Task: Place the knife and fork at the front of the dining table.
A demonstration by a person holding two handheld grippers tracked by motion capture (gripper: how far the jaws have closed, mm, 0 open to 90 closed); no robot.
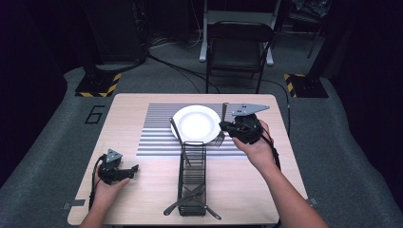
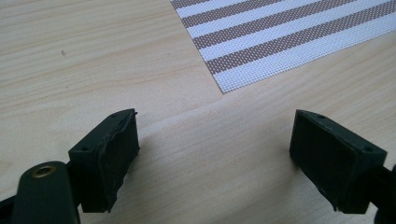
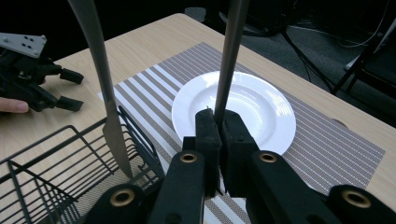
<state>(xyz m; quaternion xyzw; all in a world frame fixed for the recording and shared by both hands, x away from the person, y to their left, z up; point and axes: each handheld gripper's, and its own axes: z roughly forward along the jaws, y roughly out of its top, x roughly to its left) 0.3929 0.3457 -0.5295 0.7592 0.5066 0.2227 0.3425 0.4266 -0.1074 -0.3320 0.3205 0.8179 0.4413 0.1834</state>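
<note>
Setting the table looks to be the work in hand, at the step of laying a fork [image 1: 221, 129] beside the plate [image 1: 196, 123]. The right gripper [image 1: 236, 127] pinches the fork's slim metal handle between its black padded jaws; in the high view the tines hang at the plate's right rim, just above the striped mat [image 1: 157, 137]. The left gripper [image 1: 134, 167] waits near the table's [image 1: 142, 199] front left corner, jaws spread wide with nothing between them, only bare pale wood grain below.

As a judgement, the next move calls for lowering the fork flat onto the mat just right of the plate, handle toward the front edge, then easing the jaws apart without dragging the smooth handle along.

The plate is glossy white, round and shallow with a broad rim. The mat is a woven mesh in brown and white bands. A black wire basket [image 1: 192, 178] stands toward the table's front edge, a knife [image 3: 105, 88] with a dull steel blade leaning out of it, and more cutlery lying at its near end.
</note>
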